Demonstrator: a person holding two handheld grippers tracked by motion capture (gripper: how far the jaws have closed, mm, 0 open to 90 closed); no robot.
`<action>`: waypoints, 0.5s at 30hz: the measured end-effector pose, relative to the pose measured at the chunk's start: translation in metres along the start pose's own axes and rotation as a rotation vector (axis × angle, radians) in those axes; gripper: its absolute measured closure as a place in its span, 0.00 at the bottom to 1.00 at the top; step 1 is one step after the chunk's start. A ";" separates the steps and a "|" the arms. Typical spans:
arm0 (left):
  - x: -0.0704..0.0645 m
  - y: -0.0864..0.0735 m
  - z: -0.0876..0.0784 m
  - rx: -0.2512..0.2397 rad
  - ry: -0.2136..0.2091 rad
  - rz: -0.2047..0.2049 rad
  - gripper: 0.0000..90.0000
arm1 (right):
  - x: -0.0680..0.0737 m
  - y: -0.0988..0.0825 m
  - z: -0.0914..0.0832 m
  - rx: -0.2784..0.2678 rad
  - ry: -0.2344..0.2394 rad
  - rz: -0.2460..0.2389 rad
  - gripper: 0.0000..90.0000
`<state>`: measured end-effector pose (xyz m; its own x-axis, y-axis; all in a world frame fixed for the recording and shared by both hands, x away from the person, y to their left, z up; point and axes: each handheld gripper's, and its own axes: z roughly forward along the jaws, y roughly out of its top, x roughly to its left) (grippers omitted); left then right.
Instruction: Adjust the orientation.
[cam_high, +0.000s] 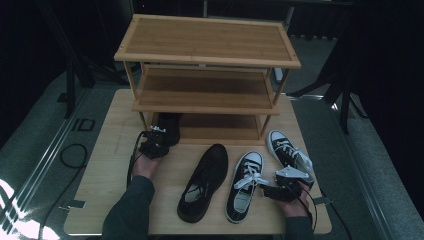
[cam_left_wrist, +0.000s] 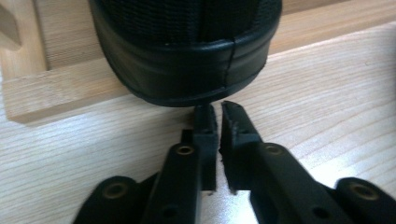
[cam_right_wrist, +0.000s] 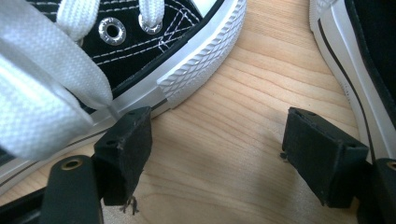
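High view: a black shoe (cam_high: 169, 127) sits on the rack's (cam_high: 205, 102) bottom shelf, just ahead of the left gripper (cam_high: 158, 131). Left gripper view: its jaws stand slightly parted, empty, behind the heel. Right gripper view: the right gripper (cam_right_wrist: 219, 140) gapes wide between two sneakers (cam_right_wrist: 154, 51), holding nothing, likely lining up a grasp.

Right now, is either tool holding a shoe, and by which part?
No. The left tool sits slightly parted just behind the black shoe's heel. The right tool is open over bare table between the sneakers.
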<state>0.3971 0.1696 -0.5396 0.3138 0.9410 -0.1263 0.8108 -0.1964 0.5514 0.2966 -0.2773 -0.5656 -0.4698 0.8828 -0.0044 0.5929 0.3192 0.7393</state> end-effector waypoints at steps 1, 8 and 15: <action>0.001 -0.002 -0.001 -0.001 -0.011 -0.001 0.86 | 0.000 0.000 0.000 0.000 0.000 0.000 0.27; 0.001 -0.005 -0.005 -0.007 -0.039 0.008 0.76 | 0.000 0.000 0.000 0.000 0.002 -0.001 0.27; -0.004 -0.006 -0.021 -0.026 -0.064 0.031 0.69 | 0.000 0.000 0.000 0.000 0.002 -0.001 0.27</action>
<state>0.3807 0.1730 -0.5252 0.3700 0.9150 -0.1611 0.7874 -0.2168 0.5770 0.2968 -0.2775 -0.5656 -0.4720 0.8816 -0.0035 0.5927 0.3203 0.7390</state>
